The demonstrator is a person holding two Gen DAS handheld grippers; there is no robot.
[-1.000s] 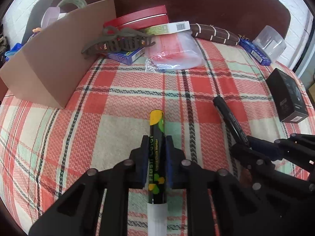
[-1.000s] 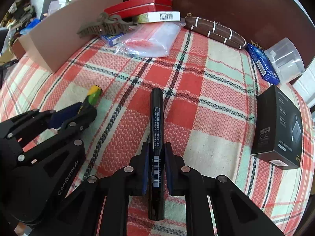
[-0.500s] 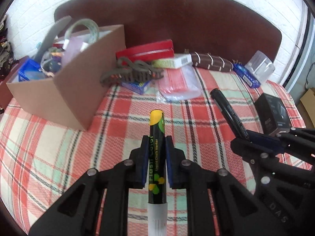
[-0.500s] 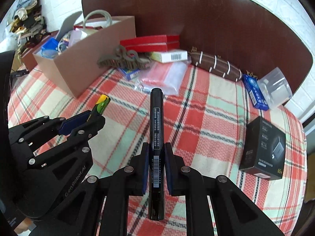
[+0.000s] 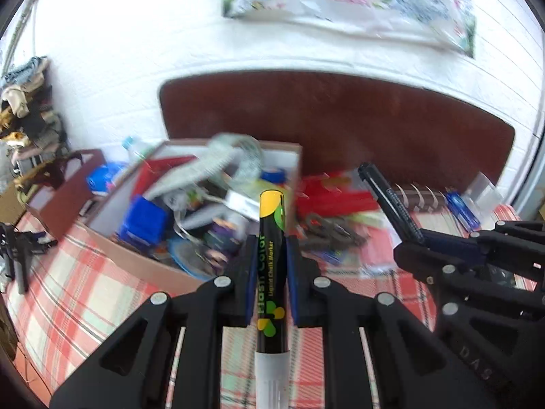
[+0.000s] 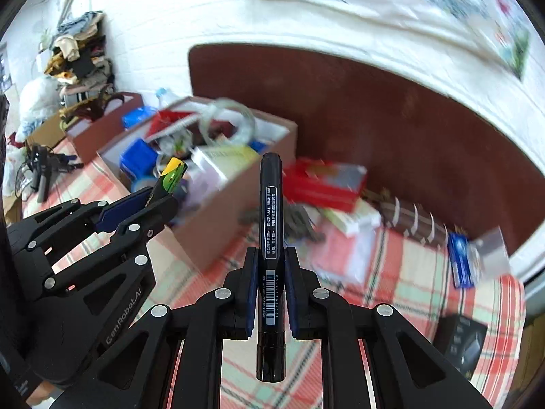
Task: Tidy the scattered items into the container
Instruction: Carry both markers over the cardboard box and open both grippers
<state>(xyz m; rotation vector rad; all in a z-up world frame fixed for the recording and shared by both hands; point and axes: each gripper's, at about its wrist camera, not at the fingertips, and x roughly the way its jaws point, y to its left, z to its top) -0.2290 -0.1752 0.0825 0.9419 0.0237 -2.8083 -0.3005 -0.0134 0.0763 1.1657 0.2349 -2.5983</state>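
My left gripper (image 5: 270, 248) is shut on a yellow-capped chalk marker (image 5: 271, 238) and holds it up in the air, pointing at the open cardboard box (image 5: 136, 255) full of mixed items. My right gripper (image 6: 270, 259) is shut on a black marker (image 6: 270, 231), also raised, to the right of the box (image 6: 218, 225). Each gripper shows in the other's view: the right one with its black marker (image 5: 391, 201), the left one with its yellow cap (image 6: 172, 173).
On the plaid cloth (image 6: 408, 283) right of the box lie a red case (image 6: 323, 184), a brown hair claw (image 6: 293, 221), a clear bag, a striped brown pouch (image 6: 415, 221), a blue pack (image 6: 460, 259) and a black box (image 6: 466, 341). A dark headboard (image 5: 374, 129) stands behind.
Both grippers have risen and tilted up with their markers. The box interior and the wall now show; the left gripper has moved closer to the box.
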